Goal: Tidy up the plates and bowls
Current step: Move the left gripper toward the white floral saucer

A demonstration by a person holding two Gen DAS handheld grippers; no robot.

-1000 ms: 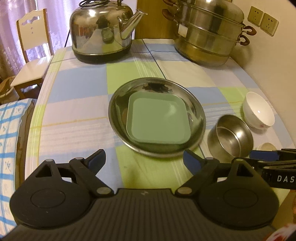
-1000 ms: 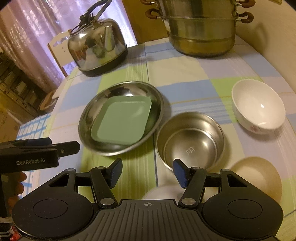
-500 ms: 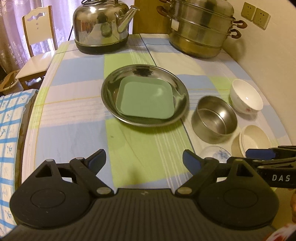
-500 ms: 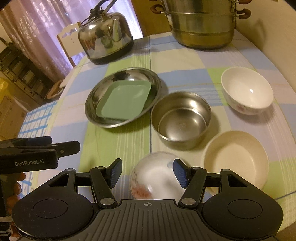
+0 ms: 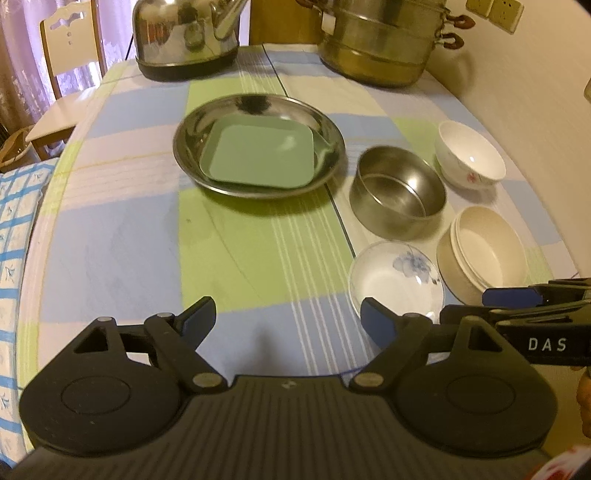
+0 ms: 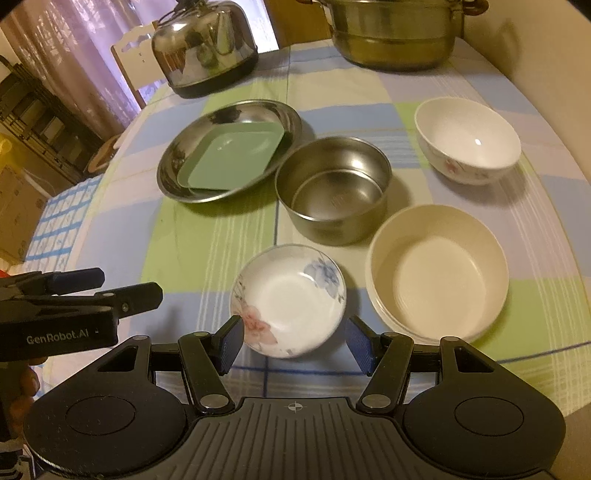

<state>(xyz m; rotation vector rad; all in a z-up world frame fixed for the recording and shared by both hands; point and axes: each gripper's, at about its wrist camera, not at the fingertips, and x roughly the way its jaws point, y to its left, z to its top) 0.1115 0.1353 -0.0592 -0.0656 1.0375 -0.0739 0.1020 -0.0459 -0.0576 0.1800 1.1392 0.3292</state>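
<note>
Steel pan (image 6: 173, 177) holds green plate (image 6: 231, 160); steel bowl (image 6: 332, 188) empty

Warm, dim yellowish indoor light fills both views, with glare spots on the kettle (image 5: 186, 35) and steel plate (image 5: 258, 142). Soft shadows fall beside the bowls. Fisheye bending curves the desk (image 5: 122, 236) edges, and both pictures look slightly soft.

Your left gripper (image 5: 288, 317) hovers with jaws apart, just narrowing, nothing between them, over a checked tablecloth (image 5: 122, 240). Ahead, a green square plate (image 5: 258, 157) lies in a steel dish (image 5: 192, 147). Right: steel bowl (image 5: 397, 194), flowered saucer (image 5: 395, 280), cream bowl (image 5: 484, 254), white bowl (image 5: 469, 155).
</note>
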